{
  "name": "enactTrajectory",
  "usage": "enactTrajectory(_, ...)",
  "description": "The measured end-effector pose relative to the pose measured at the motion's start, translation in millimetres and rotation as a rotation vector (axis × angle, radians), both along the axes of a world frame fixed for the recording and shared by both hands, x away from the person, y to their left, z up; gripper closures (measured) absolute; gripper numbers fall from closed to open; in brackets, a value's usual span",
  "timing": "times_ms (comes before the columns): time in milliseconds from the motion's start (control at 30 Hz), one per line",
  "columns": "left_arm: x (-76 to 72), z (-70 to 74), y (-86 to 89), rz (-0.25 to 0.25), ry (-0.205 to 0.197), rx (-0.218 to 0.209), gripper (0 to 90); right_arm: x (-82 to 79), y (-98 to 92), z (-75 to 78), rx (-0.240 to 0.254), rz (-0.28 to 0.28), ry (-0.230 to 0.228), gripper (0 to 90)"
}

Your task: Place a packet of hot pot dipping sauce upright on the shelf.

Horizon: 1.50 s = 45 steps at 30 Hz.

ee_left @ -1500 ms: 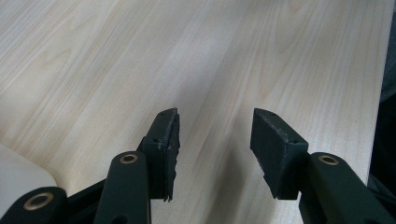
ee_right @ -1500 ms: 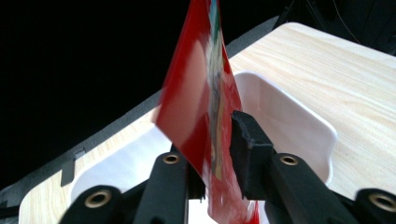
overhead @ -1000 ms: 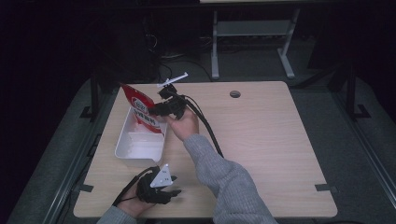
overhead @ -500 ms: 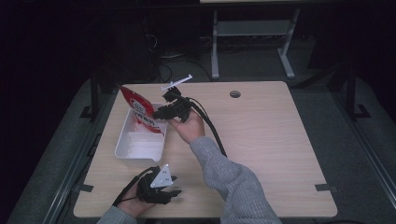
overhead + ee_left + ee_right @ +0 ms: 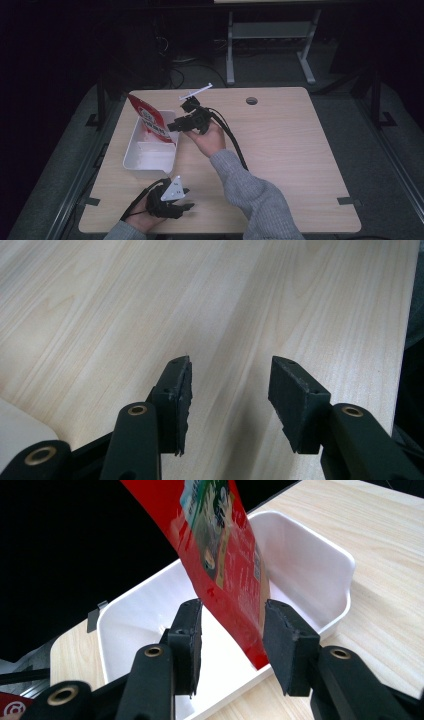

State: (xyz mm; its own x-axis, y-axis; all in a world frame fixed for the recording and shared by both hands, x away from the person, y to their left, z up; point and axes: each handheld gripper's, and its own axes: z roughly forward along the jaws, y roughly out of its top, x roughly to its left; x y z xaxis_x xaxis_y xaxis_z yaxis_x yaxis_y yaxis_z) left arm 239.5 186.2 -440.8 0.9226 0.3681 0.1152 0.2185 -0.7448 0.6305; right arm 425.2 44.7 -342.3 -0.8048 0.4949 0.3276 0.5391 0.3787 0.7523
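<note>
Red pouch (image 5: pixel 225 555) leans in the white bin (image 5: pixel 135 150) — right hand-held gripper (image 5: pixel 231 630) brackets it, jaws parted, maybe touching. Closing squarely should grip it. Left hand-held gripper (image 5: pixel 230 390) rests open, empty, near the bin.

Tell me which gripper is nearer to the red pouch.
Right. The right gripper has its fingers either side of the red pouch, above the white bin. The left gripper rests by the table's near edge, fingers open.

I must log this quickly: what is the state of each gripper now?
Left gripper: open, holding nothing, over the table.
Right gripper: open around the red packet, not clamped.
</note>
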Motion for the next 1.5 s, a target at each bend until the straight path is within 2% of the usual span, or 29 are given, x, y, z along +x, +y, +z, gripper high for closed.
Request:
enactTrajectory(833,0.3,0.6,0.3,-0.005,0.001,-0.001,51.3,-2.5,-10.9,-15.7,0.019,0.001,0.051,57.9)
enactTrajectory(1500,1.0,1.4,1.2,-0.003,0.002,-0.003,51.6,-4.6,-21.1,-22.5,0.043,-0.012,0.069,58.0)
